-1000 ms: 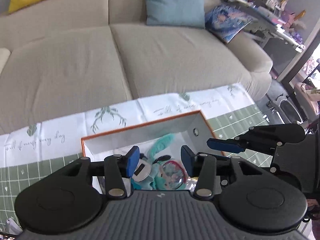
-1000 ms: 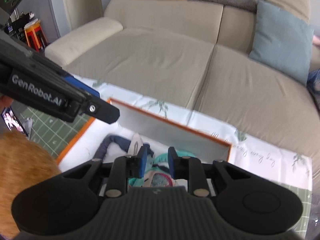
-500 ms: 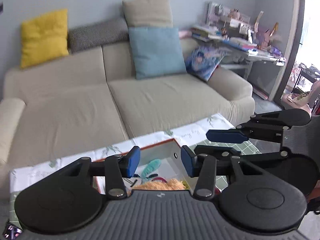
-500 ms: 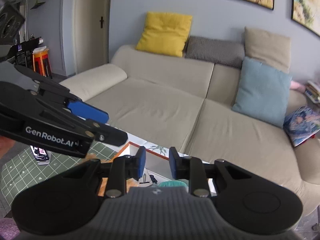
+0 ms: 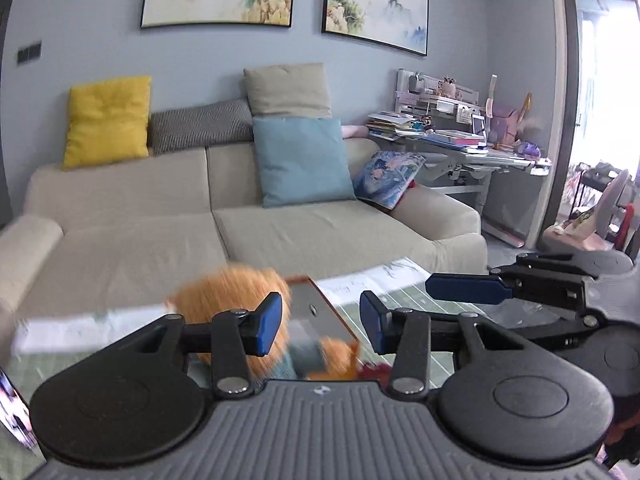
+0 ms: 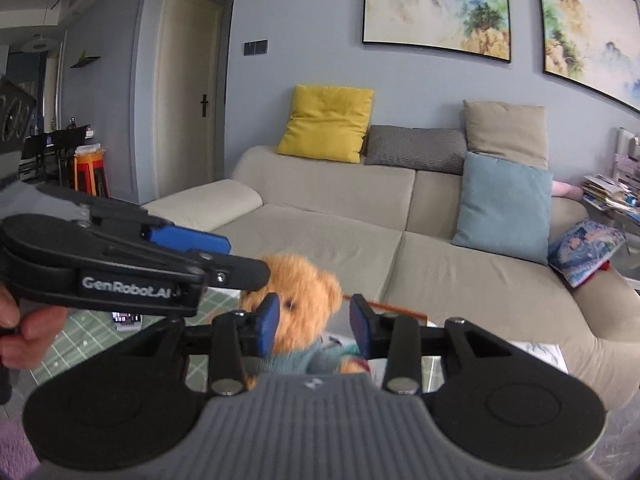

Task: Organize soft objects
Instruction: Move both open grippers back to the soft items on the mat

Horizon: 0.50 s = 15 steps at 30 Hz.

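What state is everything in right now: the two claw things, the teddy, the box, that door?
left gripper: open, nothing between the pads.
right gripper: open, jaws have just been opening; the teddy bear shows beyond the gap, not gripped.
teddy bear: upright, blurred, held by neither gripper.
box: open-topped, no lid on.
door: shut.

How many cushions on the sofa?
5: yellow square cushion far left, grey textured bolster cushion, beige cushion above light-blue cushion, anime-print cushion by the right armrest. None obviously hidden.
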Available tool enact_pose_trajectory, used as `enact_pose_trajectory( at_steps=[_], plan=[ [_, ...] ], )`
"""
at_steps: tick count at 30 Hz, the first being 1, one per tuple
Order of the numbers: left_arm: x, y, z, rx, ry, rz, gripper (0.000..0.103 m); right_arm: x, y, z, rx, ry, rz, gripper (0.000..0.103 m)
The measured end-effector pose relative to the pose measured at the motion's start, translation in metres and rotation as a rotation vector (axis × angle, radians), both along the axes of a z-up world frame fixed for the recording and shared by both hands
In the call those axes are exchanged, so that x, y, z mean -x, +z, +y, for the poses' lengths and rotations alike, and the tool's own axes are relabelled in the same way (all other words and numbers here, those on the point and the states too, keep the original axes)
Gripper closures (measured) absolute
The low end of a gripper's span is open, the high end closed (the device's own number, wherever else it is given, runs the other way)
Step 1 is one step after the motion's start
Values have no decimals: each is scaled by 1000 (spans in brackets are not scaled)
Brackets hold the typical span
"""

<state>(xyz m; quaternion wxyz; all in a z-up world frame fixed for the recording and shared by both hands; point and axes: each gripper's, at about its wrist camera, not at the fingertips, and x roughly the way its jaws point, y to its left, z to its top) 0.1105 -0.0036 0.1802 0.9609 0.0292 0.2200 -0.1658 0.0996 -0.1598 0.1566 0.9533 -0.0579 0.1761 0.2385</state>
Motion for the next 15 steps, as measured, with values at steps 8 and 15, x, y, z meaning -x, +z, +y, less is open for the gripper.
enact_pose_trajectory(
  at_steps=[8,15],
  plan=[
    [42,-70,5,104,23,55,53,64,-63,-7,26,-50,-3,65],
    [60,-132,9,165,51,124,56,68,-116,-19,-20,-106,72,65]
  ],
)
